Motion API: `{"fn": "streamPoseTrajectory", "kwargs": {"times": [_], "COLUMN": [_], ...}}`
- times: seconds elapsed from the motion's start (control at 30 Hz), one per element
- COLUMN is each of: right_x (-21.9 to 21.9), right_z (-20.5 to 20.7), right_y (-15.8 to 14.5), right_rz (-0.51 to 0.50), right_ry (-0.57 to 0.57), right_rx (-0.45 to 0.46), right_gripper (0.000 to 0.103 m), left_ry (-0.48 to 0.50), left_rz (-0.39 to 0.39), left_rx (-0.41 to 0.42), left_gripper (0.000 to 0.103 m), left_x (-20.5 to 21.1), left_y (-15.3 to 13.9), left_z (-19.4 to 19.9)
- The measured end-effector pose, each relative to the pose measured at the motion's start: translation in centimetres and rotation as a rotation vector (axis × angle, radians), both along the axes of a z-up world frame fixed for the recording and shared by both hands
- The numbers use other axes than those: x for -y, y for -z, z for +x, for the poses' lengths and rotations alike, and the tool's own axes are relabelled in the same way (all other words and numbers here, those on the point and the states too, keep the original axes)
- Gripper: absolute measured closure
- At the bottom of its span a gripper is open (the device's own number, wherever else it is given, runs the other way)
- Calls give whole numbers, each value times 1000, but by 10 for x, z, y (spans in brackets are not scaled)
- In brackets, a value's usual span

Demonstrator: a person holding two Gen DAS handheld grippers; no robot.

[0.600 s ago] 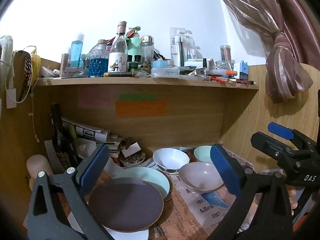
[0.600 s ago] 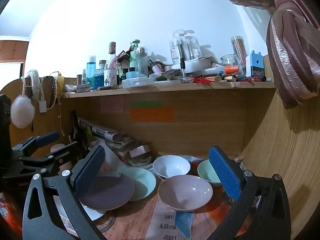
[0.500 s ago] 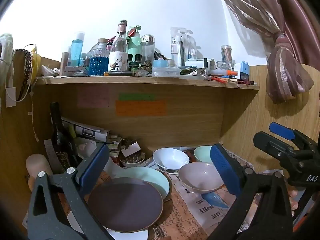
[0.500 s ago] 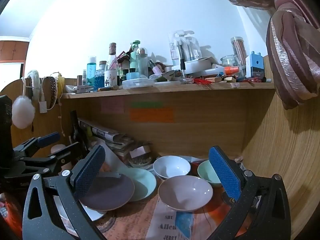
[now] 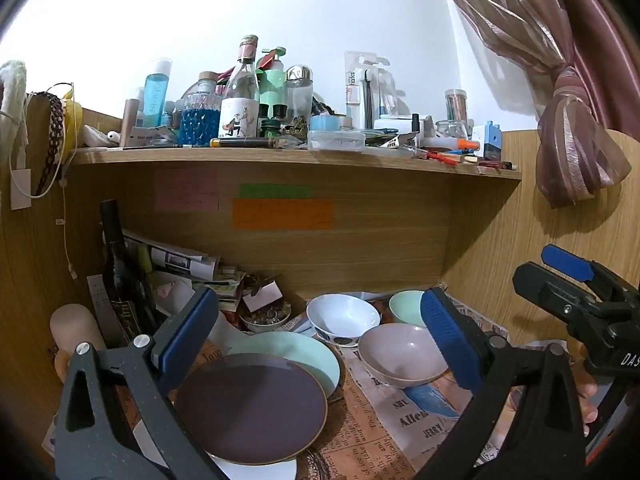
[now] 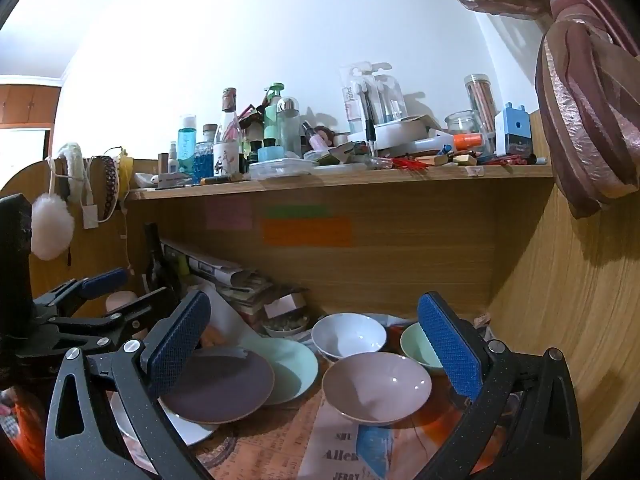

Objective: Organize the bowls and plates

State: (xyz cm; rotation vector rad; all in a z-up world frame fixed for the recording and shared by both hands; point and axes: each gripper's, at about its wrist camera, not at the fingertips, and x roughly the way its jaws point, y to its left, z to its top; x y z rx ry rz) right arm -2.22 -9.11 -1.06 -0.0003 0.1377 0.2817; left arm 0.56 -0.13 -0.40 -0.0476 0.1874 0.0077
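Observation:
A purple plate (image 5: 250, 412) lies overlapping a mint plate (image 5: 298, 354) and a white plate (image 5: 256, 470) on newspaper. Behind and to the right stand a white bowl (image 5: 342, 316), a pink bowl (image 5: 400, 354) and a mint bowl (image 5: 406, 306). My left gripper (image 5: 316, 340) is open and empty, above the plates. My right gripper (image 6: 316, 344) is open and empty, above the pink bowl (image 6: 376, 386) and purple plate (image 6: 218, 386). The mint plate (image 6: 290, 368), white bowl (image 6: 348, 334) and mint bowl (image 6: 416, 346) show there too. Each gripper shows at the edge of the other's view.
A wooden alcove with a shelf (image 5: 296, 156) crowded with bottles closes in the space. A dark bottle (image 5: 118, 264), stacked papers (image 5: 180, 260) and a small dish of trinkets (image 5: 266, 316) sit at the back left. A curtain (image 5: 576, 152) hangs right.
Both grippers have drifted very slightly; the dishes have not moved.

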Motion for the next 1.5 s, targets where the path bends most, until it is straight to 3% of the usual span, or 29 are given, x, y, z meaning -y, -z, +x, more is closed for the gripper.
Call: {"fn": "streamPoseTrajectory", "kwargs": {"times": [1.5], "right_x": [-3], "right_z": [5], "right_y": [7], "right_rz": [13], "right_ry": [-14], "right_rx": [-11], "right_gripper": [0], "left_ry": [-2], "left_rz": [11], "left_rx": [8], "left_gripper": [0], "left_x": [-3], "left_y": [0], "left_z": [2]}}
